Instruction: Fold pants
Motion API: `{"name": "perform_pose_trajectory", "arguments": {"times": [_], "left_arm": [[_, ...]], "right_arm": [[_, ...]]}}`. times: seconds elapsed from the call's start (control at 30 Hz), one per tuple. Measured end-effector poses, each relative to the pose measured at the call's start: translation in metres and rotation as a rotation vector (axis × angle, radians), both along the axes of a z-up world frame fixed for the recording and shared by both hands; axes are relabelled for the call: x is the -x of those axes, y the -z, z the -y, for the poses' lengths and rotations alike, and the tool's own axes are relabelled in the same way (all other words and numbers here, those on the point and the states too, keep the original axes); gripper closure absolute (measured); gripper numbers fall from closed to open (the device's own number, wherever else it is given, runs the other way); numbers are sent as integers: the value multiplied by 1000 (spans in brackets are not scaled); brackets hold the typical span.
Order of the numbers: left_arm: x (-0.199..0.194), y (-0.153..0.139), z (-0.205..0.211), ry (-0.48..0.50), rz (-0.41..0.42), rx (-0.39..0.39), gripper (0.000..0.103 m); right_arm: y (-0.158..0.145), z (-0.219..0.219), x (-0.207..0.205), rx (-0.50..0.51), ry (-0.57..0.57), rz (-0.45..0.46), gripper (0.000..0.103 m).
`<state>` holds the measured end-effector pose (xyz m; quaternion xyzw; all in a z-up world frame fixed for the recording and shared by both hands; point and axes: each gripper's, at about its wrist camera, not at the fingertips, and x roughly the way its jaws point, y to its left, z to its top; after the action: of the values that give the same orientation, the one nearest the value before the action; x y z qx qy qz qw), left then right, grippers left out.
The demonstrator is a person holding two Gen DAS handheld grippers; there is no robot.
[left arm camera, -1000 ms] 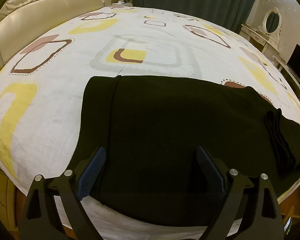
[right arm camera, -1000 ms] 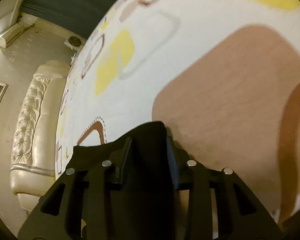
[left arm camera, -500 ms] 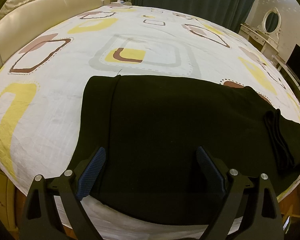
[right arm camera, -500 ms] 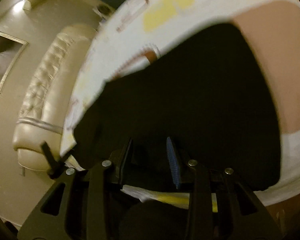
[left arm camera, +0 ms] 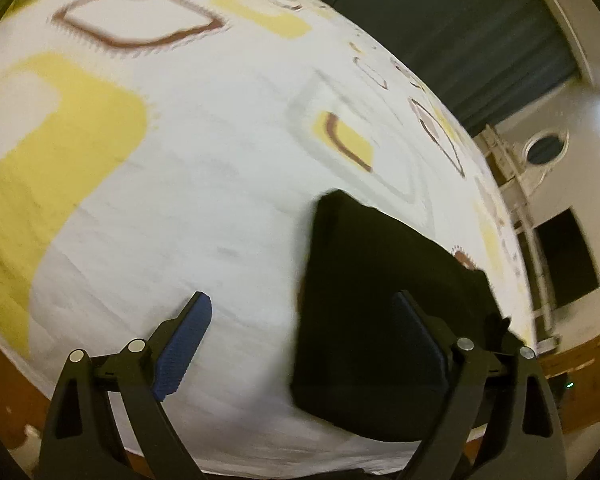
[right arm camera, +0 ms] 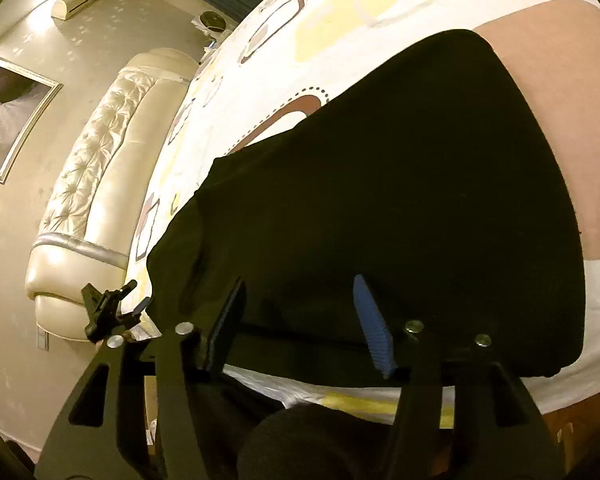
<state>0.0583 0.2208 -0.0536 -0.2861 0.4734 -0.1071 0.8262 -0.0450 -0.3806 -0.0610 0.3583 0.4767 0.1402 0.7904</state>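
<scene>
Both claws wide and empty, black pants folded on the bed.

Left gripper (left arm camera: 300, 340) spread wide over bare patterned sheet (left arm camera: 220, 184), gripping nothing, one blue pad (left arm camera: 182, 354) over white cloth, the other at the near left edge of the pants (left arm camera: 380, 300). Right gripper (right arm camera: 300, 324) likewise parted and empty, poised above the near hem of the same pants (right arm camera: 380, 200), which lie flat by the mattress's front edge. Likely risks: pinching sheet together with trouser fabric and dragging the bedding; catching only the top layer, so the fold peels open; pulling toward the near edge and sliding the bundle off. Blurred left view, so exact contact with the cloth hard to tell.
</scene>
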Motion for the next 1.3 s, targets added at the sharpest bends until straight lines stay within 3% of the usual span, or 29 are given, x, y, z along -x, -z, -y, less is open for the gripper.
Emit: {"name": "perform_pose_trajectory", "arguments": {"times": [0.1, 0.2, 0.33, 0.53, 0.63, 0.77, 0.8, 1.0, 1.3], "left_arm": [[-8, 1, -5, 28, 13, 78, 14], [-21, 6, 8, 129, -9, 168, 14], [-36, 11, 33, 200, -19, 108, 14], [-55, 12, 60, 251, -33, 86, 15], [-54, 11, 73, 278, -34, 85, 21], [-55, 14, 77, 283, -57, 103, 60], [-55, 15, 77, 285, -68, 114, 65], [-52, 3, 84, 253, -83, 93, 76], [-40, -42, 96, 215, -66, 38, 80]], "right_arm": [[-1, -2, 0, 5, -1, 7, 40], [-2, -3, 2, 6, -3, 15, 37], [-1, -4, 2, 2, -1, 20, 35], [-3, -5, 2, 2, -4, 32, 31], [-4, -6, 2, 3, -4, 34, 31], [-4, -6, 3, -1, 0, 36, 30], [-4, -6, 2, 0, -2, 39, 29], [-9, -11, 3, 13, -5, 64, 23], [-31, -3, 11, 89, 78, 112, 23]]}}
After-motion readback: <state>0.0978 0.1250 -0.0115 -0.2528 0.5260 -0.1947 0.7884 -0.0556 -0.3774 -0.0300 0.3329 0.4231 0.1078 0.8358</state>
